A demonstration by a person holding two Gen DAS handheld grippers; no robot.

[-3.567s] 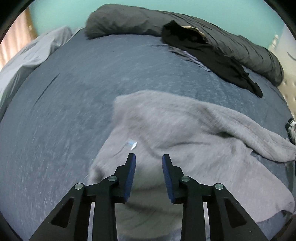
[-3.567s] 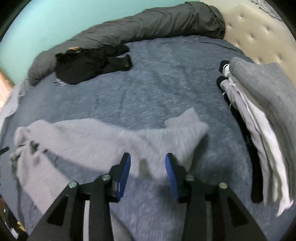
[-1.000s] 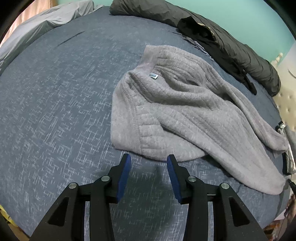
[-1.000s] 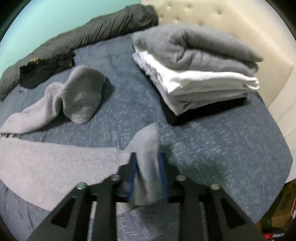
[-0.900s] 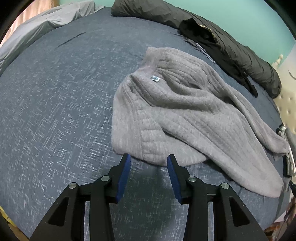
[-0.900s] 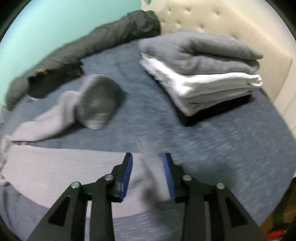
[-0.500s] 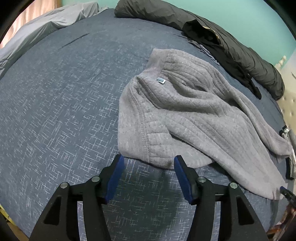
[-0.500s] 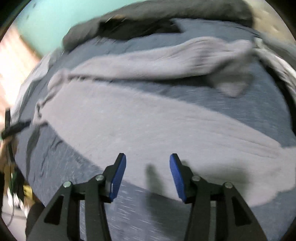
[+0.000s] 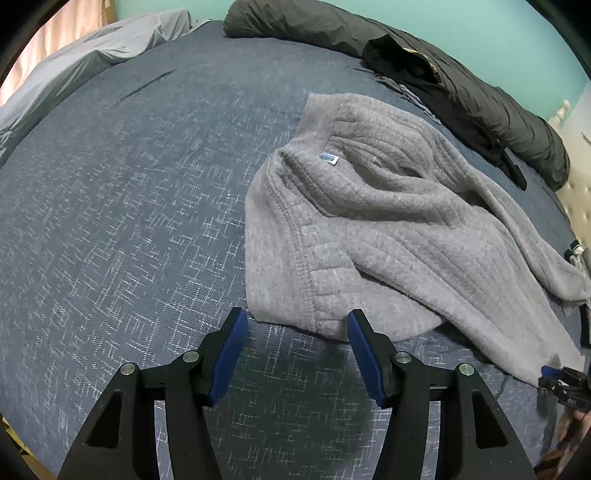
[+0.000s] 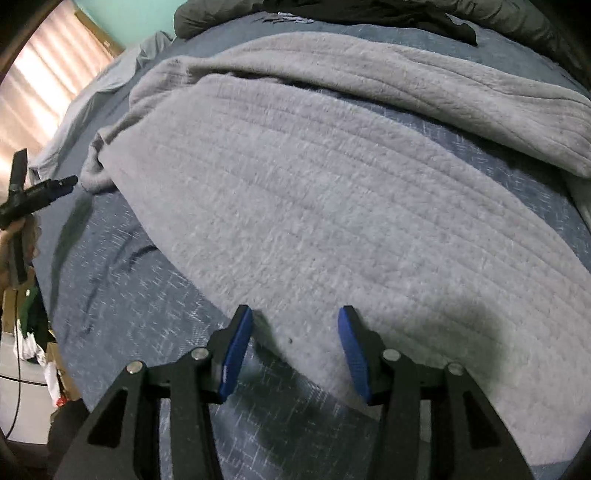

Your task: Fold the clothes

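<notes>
1. Where the bed [image 9: 110, 229] fills both views: dark blue cover with a pale woven fleck, lightly creased toward the near edge in the right wrist view.
2. Along the far side: long dark grey rolled duvet [image 9: 461, 74] against a teal wall [image 9: 480, 29], with a black garment [image 9: 406, 70] draped over and beside it.
3. Far left: crumpled pale grey sheet [image 9: 92, 62], and behind it a pink-lit curtain [image 10: 48, 85].
4. Far right of left wrist view: sliver of cream tufted headboard [image 9: 580, 199].
5. Grey ribbed fleece sweater [image 9: 369, 221] spread on the cover, collar end toward the duvet, small blue label [image 9: 328, 158] showing near the neck; one sleeve folded across the body, hem edge nearest the left gripper.
6. Left gripper [image 9: 295, 328]: blue-padded jaws wide apart, holding nothing, poised just short of the sweater's near hem, above bare cover.
7. Right gripper [image 10: 295, 325]: jaws likewise spread, nothing held, straddling the sweater's [image 10: 314, 184] edge where fleece meets cover; contact with the fabric not determinable.
8. Each gripper visible only as a dark tip at the other view's margin.
9. Right rim of left wrist view: small dark and white items cut off, unidentifiable.
10. Lower left of right wrist view: floor clutter and a cable, too distorted to name.
</notes>
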